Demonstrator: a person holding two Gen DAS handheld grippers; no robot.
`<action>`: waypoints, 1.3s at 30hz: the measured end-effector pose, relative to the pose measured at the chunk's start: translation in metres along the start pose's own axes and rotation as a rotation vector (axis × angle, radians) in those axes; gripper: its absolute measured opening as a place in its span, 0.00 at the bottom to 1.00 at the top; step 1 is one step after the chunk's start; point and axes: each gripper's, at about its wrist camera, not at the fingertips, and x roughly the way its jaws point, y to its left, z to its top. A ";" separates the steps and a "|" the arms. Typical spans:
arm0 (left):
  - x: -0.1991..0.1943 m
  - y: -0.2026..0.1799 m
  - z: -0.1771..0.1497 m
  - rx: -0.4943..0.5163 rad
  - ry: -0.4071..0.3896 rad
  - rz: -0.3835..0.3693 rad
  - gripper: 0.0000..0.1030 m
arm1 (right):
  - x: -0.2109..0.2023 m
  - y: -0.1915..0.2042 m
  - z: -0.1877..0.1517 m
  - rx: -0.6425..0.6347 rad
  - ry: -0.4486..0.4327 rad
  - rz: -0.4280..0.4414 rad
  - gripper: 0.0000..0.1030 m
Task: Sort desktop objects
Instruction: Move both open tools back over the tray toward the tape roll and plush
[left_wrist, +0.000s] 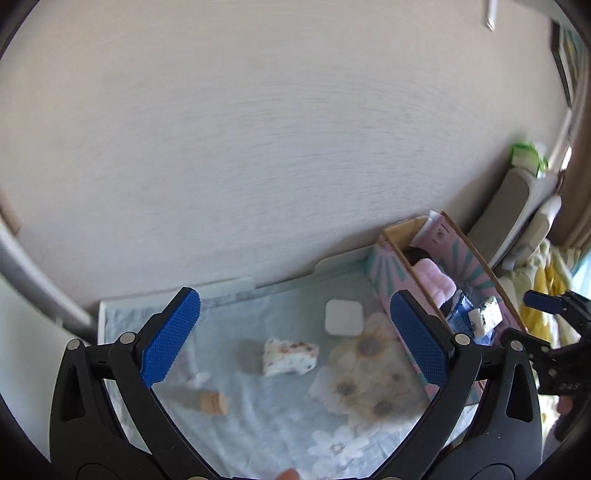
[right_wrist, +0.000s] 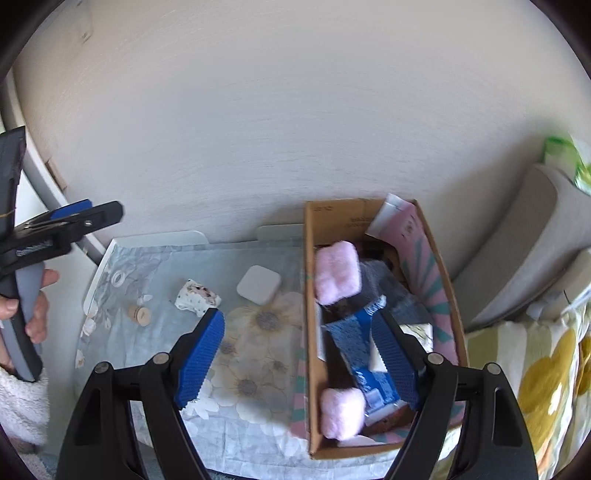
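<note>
— What's sitting on the table (right_wrist: 110, 258) right now?

— The biggest thing is the box (right_wrist: 310, 332) (left_wrist: 476, 254), standing at the right end on the flowered cloth (right_wrist: 251, 362) (left_wrist: 280, 417). It's holding two pink fluffy rolls (right_wrist: 337, 272), a blue packet (right_wrist: 354, 334) and some darker bits I can't make out.

— And outside the box?

— Left of it, a white square pad (right_wrist: 259, 284) (left_wrist: 343, 317) is lying just beside the box wall. Further left, a crumpled spotted cloth (right_wrist: 197, 297) (left_wrist: 290, 356), then a small wooden spool (right_wrist: 139, 315) (left_wrist: 212, 402) near the left edge. A tape ring (right_wrist: 119, 277) is lying behind the spool.

— The grippers?

— The right gripper (right_wrist: 295, 354) is hanging spread wide over the box's left wall, one finger above the cloth, the other above the blue packet, pinching nothing. The left gripper (left_wrist: 291, 336) is also gaping, empty, with the spotted cloth showing between its fingers, well below them. A hand (right_wrist: 31, 306) is gripping its handle off the table's left side.
</note>
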 end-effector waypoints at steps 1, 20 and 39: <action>-0.004 0.010 -0.004 -0.019 -0.001 0.004 1.00 | 0.003 0.005 0.001 -0.006 0.003 0.012 0.76; -0.040 0.112 -0.071 -0.177 0.013 0.132 1.00 | 0.051 0.080 0.003 -0.073 0.097 0.093 0.76; -0.003 0.128 -0.142 -0.146 0.085 0.127 1.00 | 0.093 0.088 -0.033 -0.090 0.213 0.050 0.76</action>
